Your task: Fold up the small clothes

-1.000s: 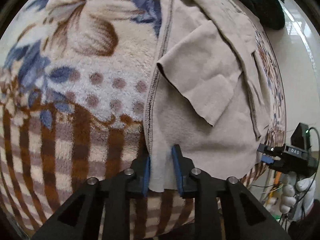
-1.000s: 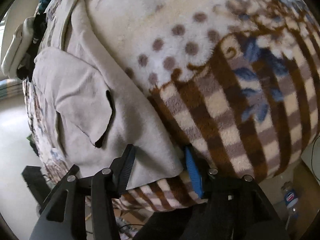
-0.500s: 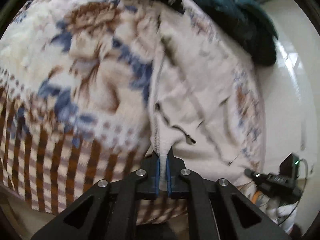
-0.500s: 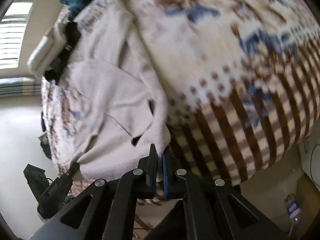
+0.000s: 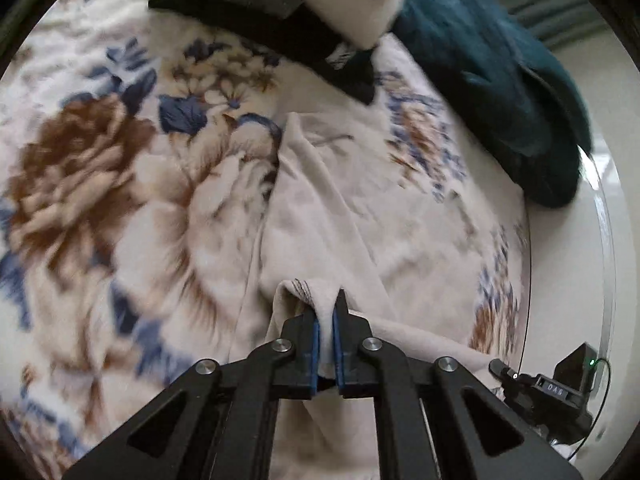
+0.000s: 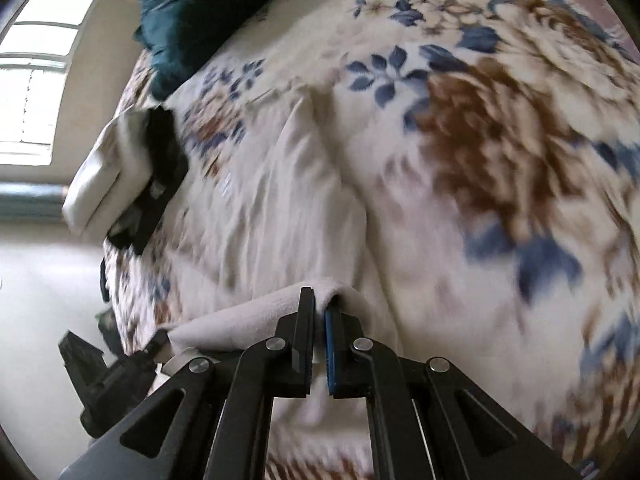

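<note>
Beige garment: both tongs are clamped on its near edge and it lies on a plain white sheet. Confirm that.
Wrong on the bedding. Both wrist views show the beige garment on a floral fleece blanket. Left tongs and right tongs are clamped on it.

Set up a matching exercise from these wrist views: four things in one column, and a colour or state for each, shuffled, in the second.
Things:
1. beige garment
2. blanket
3. bundle at the far corner
4. left gripper

Colour or state:
A. teal, heaped
B. floral, brown and blue on cream
C. shut on a fabric edge
D. lifted at its near edge by both grippers, the rest lying on the blanket

Pairs: 1-D, 2-B, 3-A, 4-C. The right gripper pinches the same garment too.
</note>
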A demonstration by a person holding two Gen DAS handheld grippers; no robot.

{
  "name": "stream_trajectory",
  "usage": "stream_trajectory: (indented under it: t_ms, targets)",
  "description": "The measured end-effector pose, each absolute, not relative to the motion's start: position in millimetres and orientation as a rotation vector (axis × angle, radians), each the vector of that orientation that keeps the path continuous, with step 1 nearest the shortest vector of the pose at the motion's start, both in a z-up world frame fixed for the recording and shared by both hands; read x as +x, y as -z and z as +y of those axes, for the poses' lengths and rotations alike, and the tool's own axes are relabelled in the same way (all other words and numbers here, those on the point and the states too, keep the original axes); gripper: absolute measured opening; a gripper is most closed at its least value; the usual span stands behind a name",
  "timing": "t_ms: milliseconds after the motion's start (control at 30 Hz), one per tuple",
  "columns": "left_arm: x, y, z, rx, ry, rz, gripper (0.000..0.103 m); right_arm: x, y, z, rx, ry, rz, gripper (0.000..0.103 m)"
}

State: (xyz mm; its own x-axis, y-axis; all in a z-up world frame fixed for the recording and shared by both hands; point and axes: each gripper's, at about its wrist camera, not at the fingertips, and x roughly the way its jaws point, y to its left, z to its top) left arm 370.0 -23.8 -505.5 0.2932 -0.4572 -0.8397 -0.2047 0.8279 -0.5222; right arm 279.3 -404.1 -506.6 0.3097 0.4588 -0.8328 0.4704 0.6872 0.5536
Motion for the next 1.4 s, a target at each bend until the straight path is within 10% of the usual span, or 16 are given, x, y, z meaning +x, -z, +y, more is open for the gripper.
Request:
stream_trajectory:
  t_ms: [100, 167, 200, 567, 600, 667, 1033, 1400]
  targets:
    - [394, 525, -11, -0.739, 0.172, 1.331, 0.008, 302, 521, -422, 0.966, 0.007, 1.300, 0.013]
    - [395, 521, 5, -0.809, 0.162, 1.309, 0.021, 304, 518, -434, 0.993, 0.012, 1.291, 0.051]
    - [392, 516, 12, -0.815, 0.154, 1.286, 0.023, 302, 512, -439, 0.990, 0.001, 1.267, 0.052]
    - [354, 503, -5, -0.403, 0.225, 1.298, 0.025, 305, 492, -356, 0.204, -0.218, 1.367, 0.051]
    - [354, 507, -8, -0.386, 0.233, 1.305, 0.025, 308, 495, -348, 0.159, -0.228, 1.361, 0.046]
    - [357, 515, -11, -0.388, 0.232, 1.312, 0.025, 319, 502, -340, 0.102, -0.187, 1.356, 0.003]
    - [373, 515, -8, -0.403, 0.336, 1.323, 0.025, 337, 514, -402, 0.470, 0.183, 1.397, 0.004]
    - [376, 500, 6, -0.278, 0.234, 1.267, 0.025, 351, 482, -311, 0.157, -0.082, 1.472, 0.039]
